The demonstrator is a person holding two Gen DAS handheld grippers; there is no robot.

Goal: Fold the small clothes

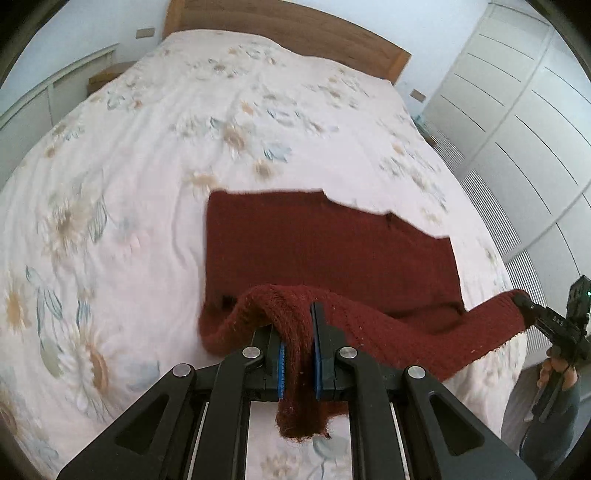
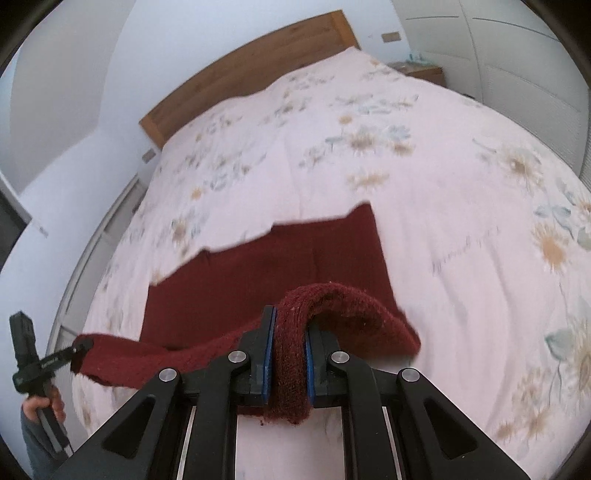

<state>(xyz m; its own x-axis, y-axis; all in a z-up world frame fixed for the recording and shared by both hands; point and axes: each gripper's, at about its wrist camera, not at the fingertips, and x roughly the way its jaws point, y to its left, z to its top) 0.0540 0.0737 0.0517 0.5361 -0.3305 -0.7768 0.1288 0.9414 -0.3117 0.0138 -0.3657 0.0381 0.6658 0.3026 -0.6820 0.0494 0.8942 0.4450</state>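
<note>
Left tongs [image 1: 298, 317]: pressed together on the near edge of a dark red knitted garment [image 1: 325, 251]. A bunched fold of the knit sits between the blue pads [image 1: 281, 369], and a short tail hangs out behind them toward six o'clock in the left wrist view.

Garment: most of it lies flat on the bed [image 1: 147, 166], on a pale cover printed with flowers. The far edge is stepped and rests on the cover toward twelve o'clock. The near edge is raised off the cover and stretched between the two tongs, so the long axis of that raised strip runs from nine o'clock to three o'clock across the foot of the bed. In the left wrist view the strip leads off to four o'clock, where its end is caught by the other tool. The body of the garment points away toward the wooden headboard [image 1: 295, 26].

Right tongs [image 2: 290, 323]: likewise pressed together on the knit, with a thick roll of fabric between the pads and a loop arching over to three o'clock. In this view the strip trails to eight o'clock, to the left tool.

A hand [image 2: 40, 400] grips the left tool's handle at the lower left of the right wrist view. White cupboard doors [image 1: 517, 129] stand at the bed's right side.
</note>
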